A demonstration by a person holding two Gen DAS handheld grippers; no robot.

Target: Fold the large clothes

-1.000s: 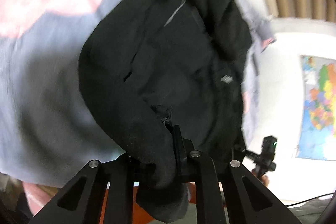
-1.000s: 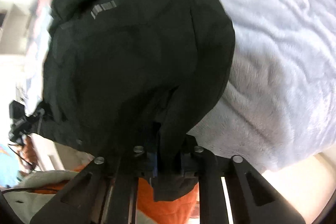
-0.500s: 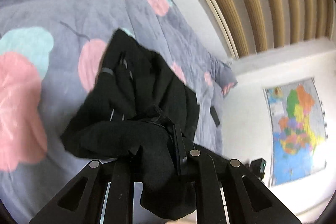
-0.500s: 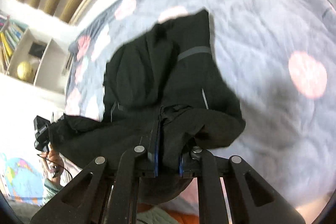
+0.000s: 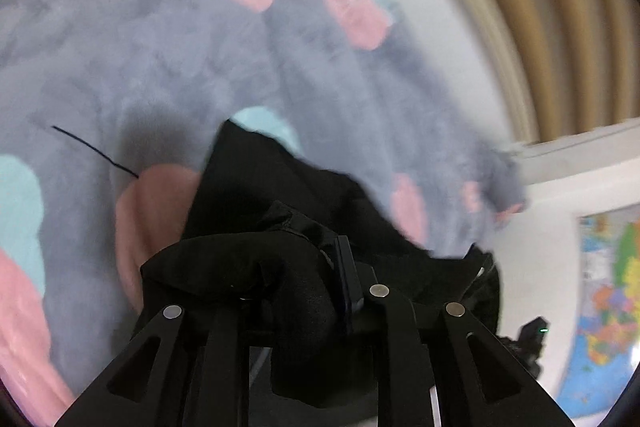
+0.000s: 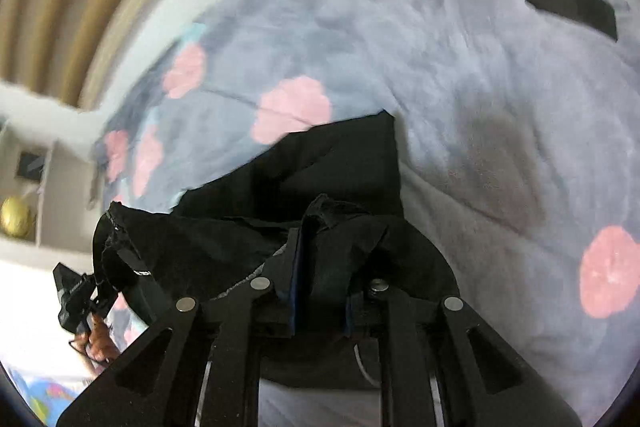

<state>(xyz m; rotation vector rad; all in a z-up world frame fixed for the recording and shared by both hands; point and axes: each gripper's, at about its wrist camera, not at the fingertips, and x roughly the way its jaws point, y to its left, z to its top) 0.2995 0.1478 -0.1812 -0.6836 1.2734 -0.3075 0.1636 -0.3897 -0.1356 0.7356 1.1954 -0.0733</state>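
Soft, even daylight; both fisheye views are motion-blurred and bend at the rims, with dark vignetted corners.

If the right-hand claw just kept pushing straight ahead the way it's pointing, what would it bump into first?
Probably more of the black jacket it already clamps: the right gripper points into the cloth draped ahead. Beyond that lies the grey flowered blanket; depth is hard to judge here.

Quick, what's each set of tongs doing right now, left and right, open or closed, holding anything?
Left tongs: closed on the black jacket.
Right tongs: closed on the same black jacket.
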